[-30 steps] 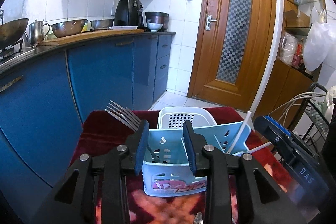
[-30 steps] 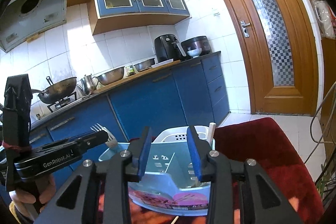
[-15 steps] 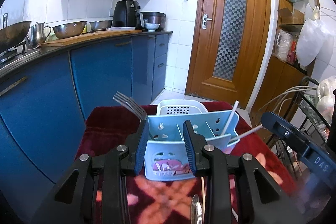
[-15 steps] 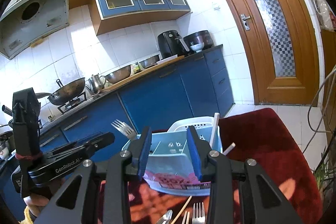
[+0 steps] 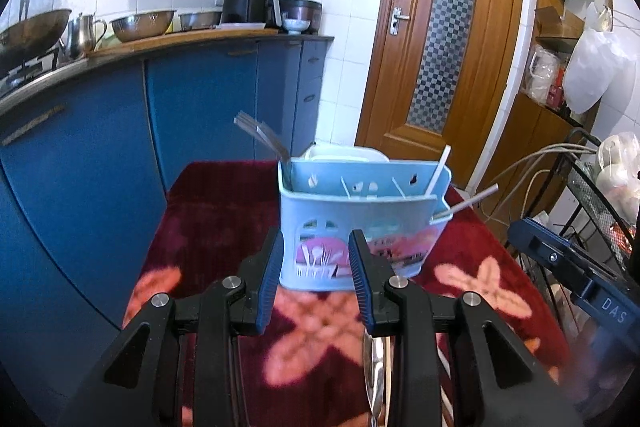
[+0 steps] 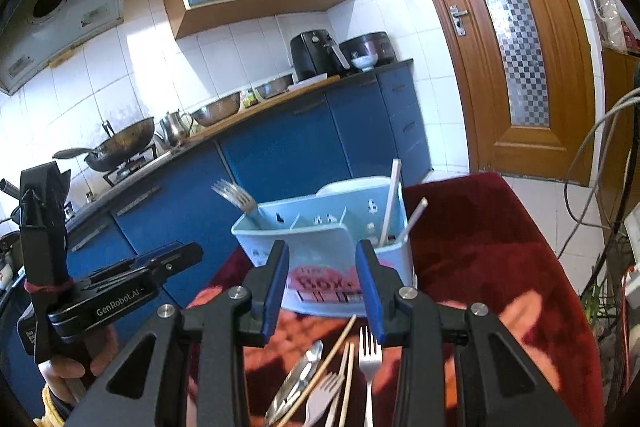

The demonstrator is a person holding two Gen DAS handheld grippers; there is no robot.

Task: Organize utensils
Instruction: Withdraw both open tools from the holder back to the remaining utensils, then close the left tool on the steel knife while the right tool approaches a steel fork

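Note:
A light blue utensil caddy point(image 5: 360, 227) with compartments stands on the red floral cloth point(image 5: 224, 227); it also shows in the right wrist view point(image 6: 328, 251). Forks point(image 6: 236, 195) stand in its left compartment and white straws point(image 6: 394, 199) in its right one. Loose on the cloth in front lie a fork point(image 6: 368, 351), wooden chopsticks point(image 6: 336, 359) and a spoon point(image 6: 300, 375). My left gripper point(image 5: 316, 271) is open and empty, just short of the caddy. My right gripper point(image 6: 322, 291) is open and empty above the loose utensils.
A white basket point(image 5: 348, 153) stands behind the caddy. Blue kitchen cabinets point(image 5: 120, 147) run along the left with pots on the counter. A wooden door point(image 5: 444, 47) is behind. A wire rack and cables point(image 5: 580, 195) are at the right.
Both grippers have pulled back from the caddy and stayed open. The loose utensils on the cloth have come into view under the right gripper.

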